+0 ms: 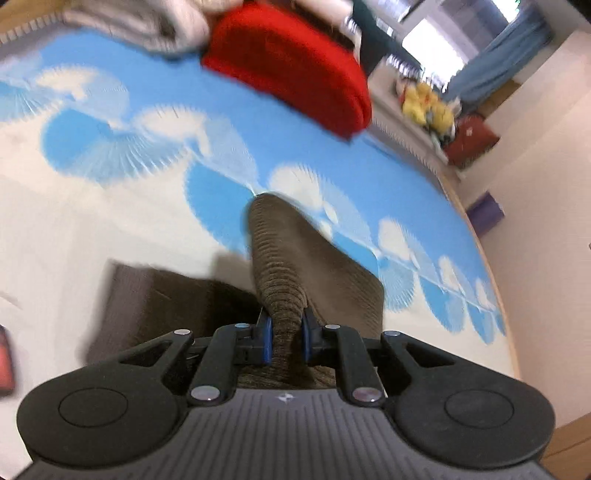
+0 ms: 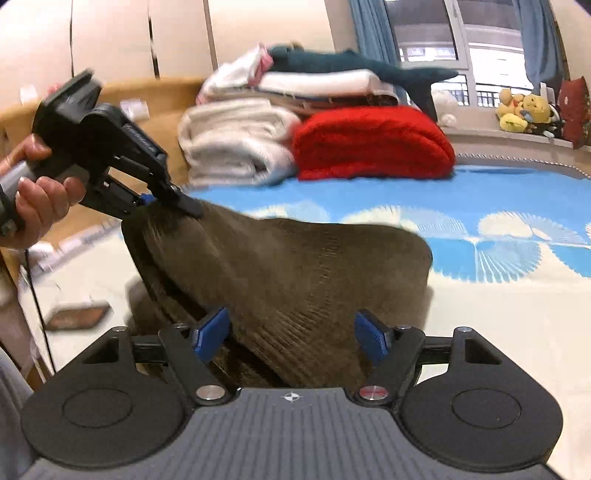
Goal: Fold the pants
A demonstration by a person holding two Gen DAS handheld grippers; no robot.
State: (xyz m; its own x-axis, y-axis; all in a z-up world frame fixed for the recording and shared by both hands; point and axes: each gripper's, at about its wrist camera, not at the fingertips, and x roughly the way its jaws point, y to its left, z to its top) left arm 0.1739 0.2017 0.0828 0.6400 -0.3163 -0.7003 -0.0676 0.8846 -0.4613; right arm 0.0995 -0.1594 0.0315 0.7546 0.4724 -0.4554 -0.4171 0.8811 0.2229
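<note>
Bed (image 2: 480,302) holds one pants (image 2: 295,280), two grippers.

Brown ribbed pants (image 2: 280,273). Sky-blue and cream bedspread (image 1: 110,155) with white fan-shaped clouds. Red blanket (image 2: 373,144) beside white towels (image 2: 236,144). Dark teal plush shark (image 2: 354,66). Yellow soft toys (image 2: 524,109). Blue curtains (image 2: 371,33). Black grippers with blue fingers (image 2: 210,334).

A bed (image 2: 480,295) covered in a cream and sky-blue sheet with white fan-shaped clouds carries brown ribbed pants (image 2: 295,280) near its front. At the far end lie a folded red blanket (image 2: 373,147), folded white towels (image 2: 236,144) beside it, touching.
</note>
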